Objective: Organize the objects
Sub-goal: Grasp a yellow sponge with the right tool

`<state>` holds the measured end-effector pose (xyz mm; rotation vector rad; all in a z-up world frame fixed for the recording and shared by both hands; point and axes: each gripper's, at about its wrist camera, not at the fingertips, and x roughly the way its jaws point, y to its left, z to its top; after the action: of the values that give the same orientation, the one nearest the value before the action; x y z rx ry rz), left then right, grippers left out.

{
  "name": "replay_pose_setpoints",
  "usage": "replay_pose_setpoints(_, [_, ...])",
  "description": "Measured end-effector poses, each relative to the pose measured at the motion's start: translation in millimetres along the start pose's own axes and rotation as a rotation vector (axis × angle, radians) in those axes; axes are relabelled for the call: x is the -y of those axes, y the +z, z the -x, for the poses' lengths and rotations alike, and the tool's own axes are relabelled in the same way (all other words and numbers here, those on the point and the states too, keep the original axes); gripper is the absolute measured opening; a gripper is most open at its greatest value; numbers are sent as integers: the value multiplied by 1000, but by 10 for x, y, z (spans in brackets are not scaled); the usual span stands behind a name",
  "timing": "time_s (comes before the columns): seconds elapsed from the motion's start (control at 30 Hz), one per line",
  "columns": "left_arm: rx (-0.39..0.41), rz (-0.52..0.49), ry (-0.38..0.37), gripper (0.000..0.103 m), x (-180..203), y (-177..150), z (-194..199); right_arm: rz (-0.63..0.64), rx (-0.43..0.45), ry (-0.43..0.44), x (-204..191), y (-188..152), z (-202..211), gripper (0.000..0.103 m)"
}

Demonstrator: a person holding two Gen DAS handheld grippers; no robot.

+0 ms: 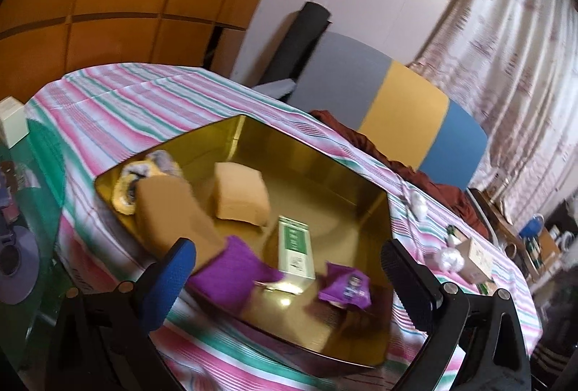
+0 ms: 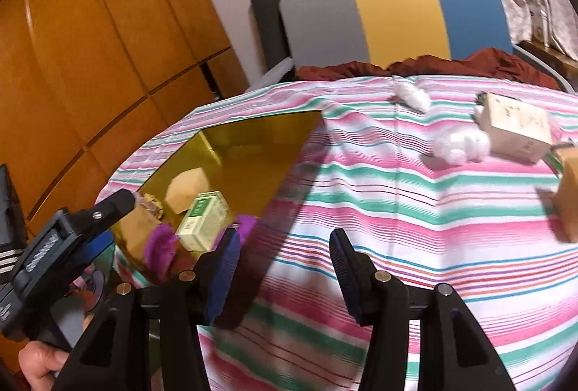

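Note:
A gold tray (image 1: 325, 181) lies on the striped tablecloth and holds two tan sponges (image 1: 240, 196), a green-and-white box (image 1: 294, 246), a purple cloth (image 1: 231, 268), a purple packet (image 1: 346, 290) and a yellow-and-white item (image 1: 139, 181). My left gripper (image 1: 289, 282) hovers open over the tray's near side, nothing between its fingers. My right gripper (image 2: 285, 268) is open over bare cloth to the right of the tray (image 2: 253, 138), with nothing in it. On the cloth at the far right lie a beige box (image 2: 513, 127), two cotton balls (image 2: 458, 145) and a tan block (image 2: 570, 199).
A chair with a grey, yellow and blue back (image 2: 397, 15) stands behind the table with red fabric (image 2: 487, 62) on its seat. Wooden cabinets (image 2: 90, 48) fill the left. A tape roll (image 1: 14, 268) and a white box (image 1: 11, 124) lie left of the tray. A hand (image 2: 39, 365) holds the left gripper.

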<state>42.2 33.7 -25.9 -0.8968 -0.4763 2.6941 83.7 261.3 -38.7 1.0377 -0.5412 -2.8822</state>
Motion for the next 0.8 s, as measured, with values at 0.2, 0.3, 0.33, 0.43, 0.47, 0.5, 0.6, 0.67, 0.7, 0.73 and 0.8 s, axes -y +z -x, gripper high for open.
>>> replay_pose_setpoints(0.2, [-20,-62,-61,103,271,-69,46,-38,20,-68,373,2,86,52])
replay_pose_setpoints(0.3, [-31,-91,-87,103,394,-108,66,-108,58,-148,786,89,209,52])
replay_pose_setpoints(0.33, [-33,-96,-94,103,427,-121,74,-126,69,-171,904,115,246,52])
replay_pose_setpoints(0.43, [-56,-118,-120,103,550,-172,60,-164,73,-253,1296,188,316,52])
replay_pose_setpoints(0.47, [-65,-128,-131,103,604,-199,56,-171,70,-272,1396,204,326,52])
replay_pose_setpoints(0.5, [-70,-136,-137,103,643,-219,53,-180,65,-290,1503,217,336,52])
replay_pose_setpoints(0.6, [-87,-165,-157,103,773,-282,57,-215,63,-339,1812,247,398,52])
replay_pose_setpoints(0.67, [-98,-183,-172,103,849,-319,63,-247,73,-375,2024,253,475,52])
replay_pose_setpoints(0.7, [-106,-197,-180,103,903,-345,62,-263,80,-392,2113,260,524,52])
replay_pose_setpoints(0.73, [-109,-205,-184,103,928,-357,64,-279,92,-402,2200,260,588,52])
replay_pose_setpoints(0.8, [-120,-225,-196,103,1009,-395,55,-303,128,-428,2324,249,761,52])
